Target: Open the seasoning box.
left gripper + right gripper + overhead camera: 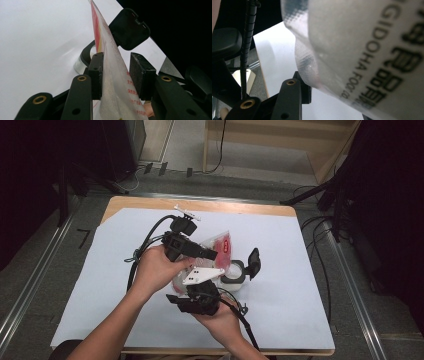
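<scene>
The left claw (115, 75) pinches the frosted food pouch (112, 82) above the open-lidded jar (235, 272); the right claw (200, 292) supports its base, grip unclear. Tilt slowly, mouth over the jar.

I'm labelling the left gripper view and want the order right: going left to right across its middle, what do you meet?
White table cover → left jaw pad → clear plastic bag with red print → right jaw pad. The black flip lid of the container sits above, so I leave it out.
</scene>
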The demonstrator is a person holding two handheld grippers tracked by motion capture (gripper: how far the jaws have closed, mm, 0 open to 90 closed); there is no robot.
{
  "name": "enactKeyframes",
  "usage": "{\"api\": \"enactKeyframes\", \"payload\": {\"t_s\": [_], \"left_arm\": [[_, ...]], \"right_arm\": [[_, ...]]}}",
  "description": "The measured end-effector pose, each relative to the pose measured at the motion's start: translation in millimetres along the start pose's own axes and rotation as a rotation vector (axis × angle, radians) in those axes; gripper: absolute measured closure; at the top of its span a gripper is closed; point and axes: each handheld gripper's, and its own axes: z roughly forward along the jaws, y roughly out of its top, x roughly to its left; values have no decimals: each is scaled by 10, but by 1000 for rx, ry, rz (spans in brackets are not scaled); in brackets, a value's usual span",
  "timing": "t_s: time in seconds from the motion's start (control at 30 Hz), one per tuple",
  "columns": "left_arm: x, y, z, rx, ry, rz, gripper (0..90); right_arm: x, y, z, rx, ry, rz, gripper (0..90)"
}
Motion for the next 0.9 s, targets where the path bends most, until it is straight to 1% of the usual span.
{"api": "enactKeyframes", "payload": {"t_s": [0.23,0.27,0.43,0.5,0.57,0.9], "left_arm": [[6,0,4,-4,-6,-1,646],[2,7,-2,7,3,8,646],[-4,11,1,0,4,-1,649],[-7,12,1,0,4,1,649],[-8,13,-3,5,8,14,649],[-7,16,-1,7,7,14,649]], "right_arm": [[0,7,-2,7,3,5,643],[0,6,-3,5,4,6,643],[-2,10,1,1,3,9,642],[-1,11,3,0,3,12,642],[0,10,4,0,2,14,642],[-5,12,5,0,0,14,642]]}}
